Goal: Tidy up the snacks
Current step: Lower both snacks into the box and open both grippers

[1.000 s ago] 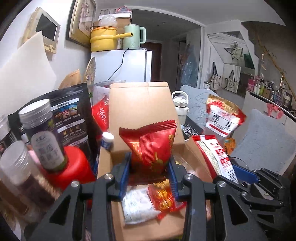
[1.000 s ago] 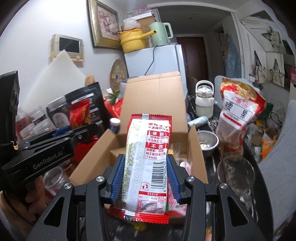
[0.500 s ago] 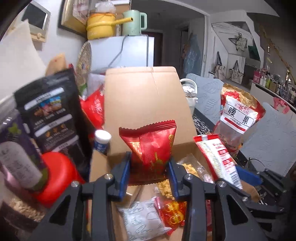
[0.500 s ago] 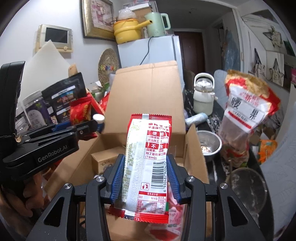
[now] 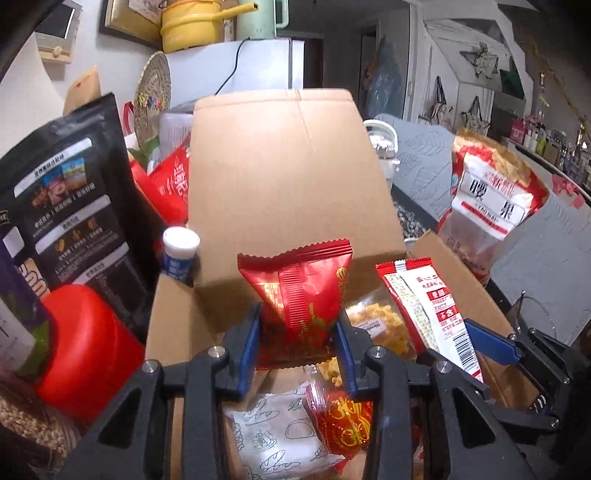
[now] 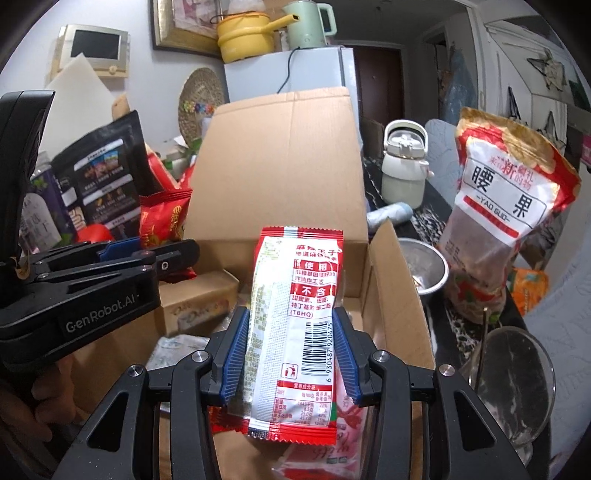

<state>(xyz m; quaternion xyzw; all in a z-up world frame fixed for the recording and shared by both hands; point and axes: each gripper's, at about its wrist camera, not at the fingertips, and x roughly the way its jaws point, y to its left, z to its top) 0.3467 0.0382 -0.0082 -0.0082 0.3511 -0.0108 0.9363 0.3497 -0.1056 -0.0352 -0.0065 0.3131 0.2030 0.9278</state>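
Left gripper point(image 5: 298, 343): held level over the open cardboard box point(image 5: 291, 177), fingers pointing toward the raised rear flap; its blue pads are closed on the lower part of a red snack packet point(image 5: 301, 291), which stands upright between them. Right gripper point(image 6: 290, 354): likewise above the box, near its right wall, jaws pressed against both long edges of a red-and-white sachet point(image 6: 295, 325) carried upright, barcode facing the camera. In the right wrist view the left gripper point(image 6: 147, 254) reaches in from the left edge, its packet just before the flap.

Inside the box: a white wrapper printed with bread drawings point(image 5: 280, 443), a red-and-gold packet point(image 5: 343, 417) and a clear bag of yellow pieces point(image 5: 380, 321) lie on the floor, below the held items.

Surroundings: the box sits on a crowded dark table. Beside its left wall stand a black pouch point(image 5: 70, 206), a red lid point(image 5: 85, 347) and a small white-capped bottle point(image 5: 180, 254). Beyond its right wall are a steel bowl point(image 6: 424, 266), a glass bowl point(image 6: 517, 373), a tall cashew bag point(image 6: 506, 221) and a cream kettle point(image 6: 404, 166). At the rear, a white fridge point(image 6: 291, 77) carries a yellow pot point(image 6: 245, 35).
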